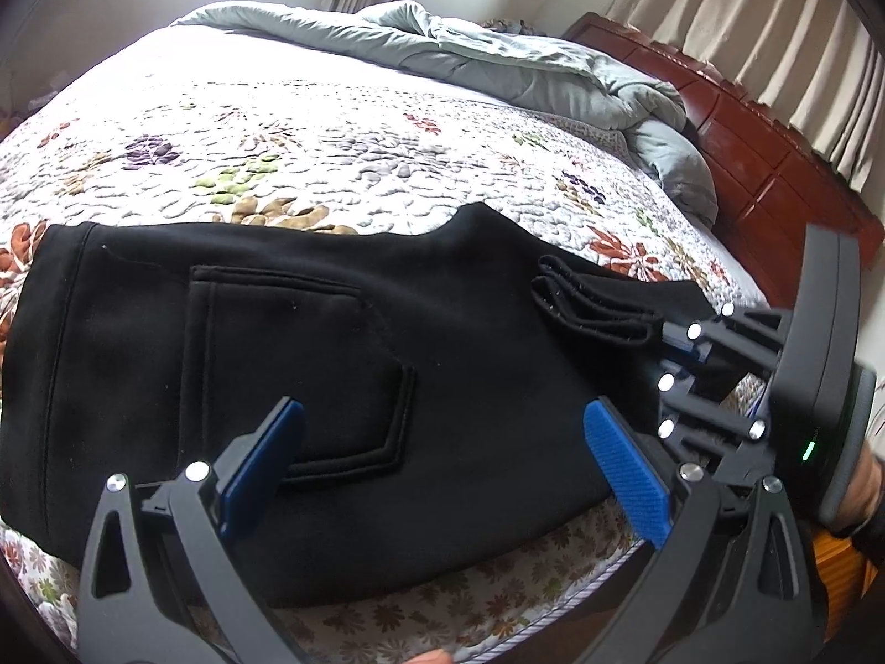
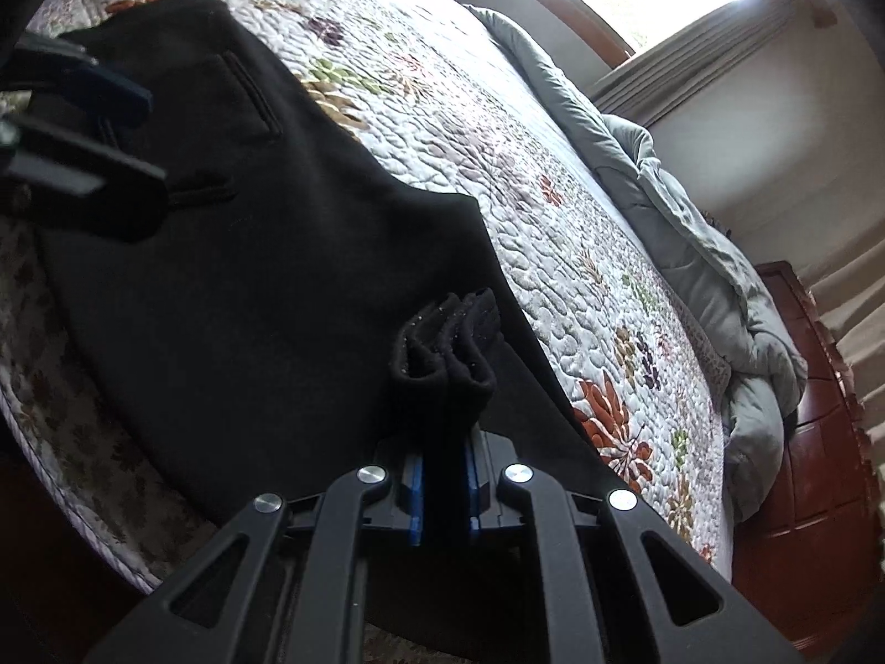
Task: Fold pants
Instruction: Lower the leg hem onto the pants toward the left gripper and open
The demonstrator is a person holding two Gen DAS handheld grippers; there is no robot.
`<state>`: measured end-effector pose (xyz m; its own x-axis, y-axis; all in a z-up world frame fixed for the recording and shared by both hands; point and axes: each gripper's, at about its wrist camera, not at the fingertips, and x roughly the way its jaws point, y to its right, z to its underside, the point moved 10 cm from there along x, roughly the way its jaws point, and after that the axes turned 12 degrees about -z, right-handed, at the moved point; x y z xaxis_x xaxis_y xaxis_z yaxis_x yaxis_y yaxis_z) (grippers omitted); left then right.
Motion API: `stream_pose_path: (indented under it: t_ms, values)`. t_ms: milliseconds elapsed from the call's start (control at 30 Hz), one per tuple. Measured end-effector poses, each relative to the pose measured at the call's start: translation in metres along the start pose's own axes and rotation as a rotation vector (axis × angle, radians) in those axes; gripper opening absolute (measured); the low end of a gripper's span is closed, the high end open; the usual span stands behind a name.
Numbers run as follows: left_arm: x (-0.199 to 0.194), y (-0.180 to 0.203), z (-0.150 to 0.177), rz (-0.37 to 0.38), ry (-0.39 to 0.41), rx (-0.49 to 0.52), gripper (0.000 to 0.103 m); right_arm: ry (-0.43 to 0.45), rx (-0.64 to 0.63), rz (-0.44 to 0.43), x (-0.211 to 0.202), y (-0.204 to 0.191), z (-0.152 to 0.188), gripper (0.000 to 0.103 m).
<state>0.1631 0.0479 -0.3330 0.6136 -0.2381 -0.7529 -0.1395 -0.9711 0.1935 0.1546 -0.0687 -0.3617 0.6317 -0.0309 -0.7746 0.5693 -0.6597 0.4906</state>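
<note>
Quilted cotton, white with purple, green and rust flowers, covers the bed (image 1: pixel 310 127), the largest thing ahead of both grippers. A grey-green duvet (image 1: pixel 498 61) lies bunched along the bed's far side, well beyond the gripper tips, and a red-brown wooden headboard (image 1: pixel 774 166) stands past it to the right, with pale curtains (image 1: pixel 774 27) behind.

The black pants (image 1: pixel 276 343) lie on the quilt near the bed's front edge, directly under and ahead of the left gripper (image 1: pixel 442 470). They are doubled over, the back pocket (image 1: pixel 298 365) facing up just beyond the left gripper's blue pads (image 1: pixel 625 476). That gripper hovers over the cloth with its jaws spread wide and nothing between them; the pocket's lower seam shows in the gap.

To the right of the left gripper, the right gripper (image 2: pixel 444 487) has its jaws drawn nearly together, pinching a bunched strip of the pants. The hems (image 2: pixel 448 343) of the legs stick out in stacked folds just past its fingertips, resting on top of the lower layer of cloth. In the right wrist view, the left gripper appears blurred at the upper left, above the pocket area.

A hand (image 1: pixel 863 476) shows at the right edge, behind the right gripper's body.
</note>
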Motion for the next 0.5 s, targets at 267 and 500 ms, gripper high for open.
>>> stream_pose_path:
  t_ms: [267, 500]
  values:
    - [0.007, -0.008, 0.003, -0.003, -0.027, -0.036, 0.100, -0.028, 0.028, -0.109, 0.008, -0.018, 0.014, 0.026]
    - [0.009, -0.007, 0.005, -0.021, -0.025, -0.022, 0.100, 0.086, 0.435, -0.635, -0.044, 0.027, 0.024, 0.054]
